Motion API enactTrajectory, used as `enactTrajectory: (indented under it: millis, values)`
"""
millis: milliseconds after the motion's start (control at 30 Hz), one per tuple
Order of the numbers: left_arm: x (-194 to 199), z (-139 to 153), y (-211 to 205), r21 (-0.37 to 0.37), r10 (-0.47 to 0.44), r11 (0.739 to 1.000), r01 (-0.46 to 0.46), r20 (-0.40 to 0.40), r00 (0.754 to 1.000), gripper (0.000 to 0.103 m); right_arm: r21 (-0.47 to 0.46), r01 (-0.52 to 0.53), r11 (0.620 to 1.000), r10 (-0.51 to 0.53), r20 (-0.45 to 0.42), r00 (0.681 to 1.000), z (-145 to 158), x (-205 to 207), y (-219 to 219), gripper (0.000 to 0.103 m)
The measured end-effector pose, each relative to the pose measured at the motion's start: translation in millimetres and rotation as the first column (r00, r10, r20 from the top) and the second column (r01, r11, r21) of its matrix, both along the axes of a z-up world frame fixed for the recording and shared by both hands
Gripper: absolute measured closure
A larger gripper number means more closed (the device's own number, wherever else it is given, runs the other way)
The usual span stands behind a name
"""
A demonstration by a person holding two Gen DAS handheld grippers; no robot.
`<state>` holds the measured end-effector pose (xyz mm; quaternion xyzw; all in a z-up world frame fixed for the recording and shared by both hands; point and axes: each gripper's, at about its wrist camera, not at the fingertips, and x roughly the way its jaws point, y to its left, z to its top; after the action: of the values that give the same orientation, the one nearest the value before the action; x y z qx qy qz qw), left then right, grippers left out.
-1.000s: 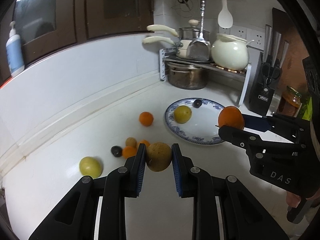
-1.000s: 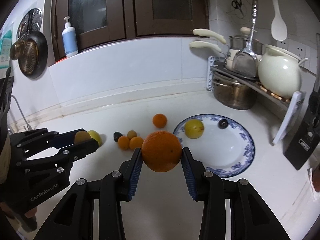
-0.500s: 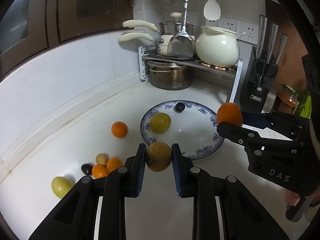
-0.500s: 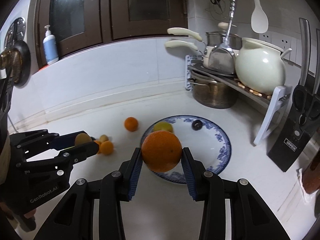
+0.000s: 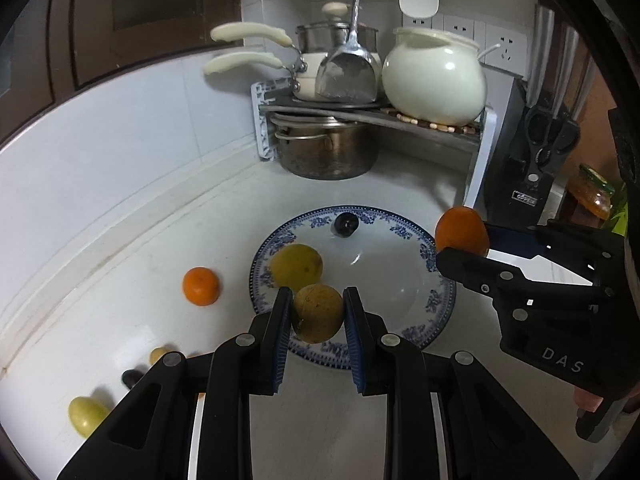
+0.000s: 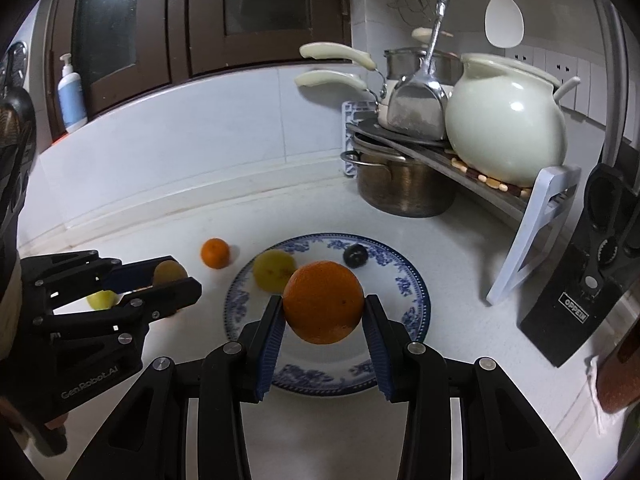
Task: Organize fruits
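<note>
Fruits fill both grips: the left hand-held gripper (image 5: 317, 314) is clamped on a round tan-brown fruit (image 5: 317, 313), and the right hand-held gripper (image 6: 323, 312) is clamped on a large round orange (image 6: 323, 302). Both fruits hang over the near rim of the blue-and-white patterned ceramic plate (image 6: 412, 292).

On that plate lie a yellow-green round fruit (image 5: 296, 267) at 9 o'clock and a small dark plum-like fruit (image 5: 346, 224) at 12 o'clock.

Only the left wrist view shows the leftovers on the white surface (image 5: 132, 288) at 8 o'clock of the plate: a small dark fruit (image 5: 130, 378), a small pale-brown fruit (image 5: 159, 355) and a yellow-green fruit (image 5: 86, 416). A small orange mandarin (image 5: 201, 286) sits alone at 9 o'clock of the plate. In the right wrist view the left hand-held gripper covers most of that group.

Only the right wrist view shows the blue-and-white pump bottle (image 6: 72, 98) on the window ledge.

Beyond the plate, at 12 o'clock, a steel pot (image 5: 326, 152) sits under a corner rack (image 5: 478, 152) bearing a cream ceramic pot (image 5: 434, 78). A black knife block (image 5: 528, 168) stands at 2 o'clock.
</note>
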<state>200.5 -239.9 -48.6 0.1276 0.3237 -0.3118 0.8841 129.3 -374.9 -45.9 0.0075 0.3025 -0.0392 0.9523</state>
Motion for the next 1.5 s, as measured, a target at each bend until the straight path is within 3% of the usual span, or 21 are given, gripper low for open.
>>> enactTrajectory:
  millis: [400, 633, 700, 733, 833, 900, 1133, 1233, 1433, 1500]
  values:
    - [29, -41, -33, 0.038, -0.029, 0.999, 0.033, -0.105, 0.994, 0.078, 0.029, 0.025, 0.999, -0.022, -0.108, 0.994, -41, 27, -29, 0.062]
    - [34, -48, -33, 0.052, -0.022, 0.998, 0.029, -0.117, 0.993, 0.077, 0.027, 0.031, 0.999, -0.028, -0.127, 0.992, -49, 33, -32, 0.062]
    - [35, -47, -32, 0.052, -0.018, 0.998, 0.024, -0.123, 0.992, 0.068, 0.029, 0.031, 0.999, -0.027, -0.131, 0.991, -50, 34, -32, 0.062]
    - [35, -46, -30, 0.050, -0.013, 0.999, 0.019, -0.121, 0.993, 0.063, 0.030, 0.033, 0.999, -0.029, -0.129, 0.991, -50, 34, -31, 0.062]
    - [31, -41, -25, 0.054, 0.003, 0.999, 0.003, -0.106, 0.994, 0.062, 0.033, 0.036, 0.999, -0.031, -0.134, 0.991, -49, 35, -30, 0.061]
    - [27, -35, -20, 0.058, 0.015, 0.998, -0.009, -0.093, 0.996, 0.062, 0.026, 0.047, 0.999, -0.044, -0.117, 0.992, -46, 30, -29, 0.053]
    - [13, -17, 1, 0.043, 0.056, 0.998, -0.053, -0.076, 0.996, 0.062, 0.013, 0.055, 0.998, -0.054, -0.078, 0.996, -28, 18, -21, 0.052]
    - [5, -10, 12, 0.036, 0.073, 0.997, -0.071, -0.060, 0.995, 0.061, -0.002, 0.059, 0.998, -0.059, -0.053, 0.997, -19, 9, -14, 0.046]
    - [-14, 10, 39, 0.015, 0.123, 0.992, -0.123, -0.027, 0.992, 0.052, -0.018, 0.038, 0.999, -0.038, -0.015, 0.999, -3, -5, 4, 0.046]
    - [-20, 17, 48, 0.012, 0.141, 0.990, -0.141, -0.014, 0.990, 0.051, -0.020, 0.031, 0.999, -0.031, -0.005, 1.000, 2, -8, 12, 0.041]
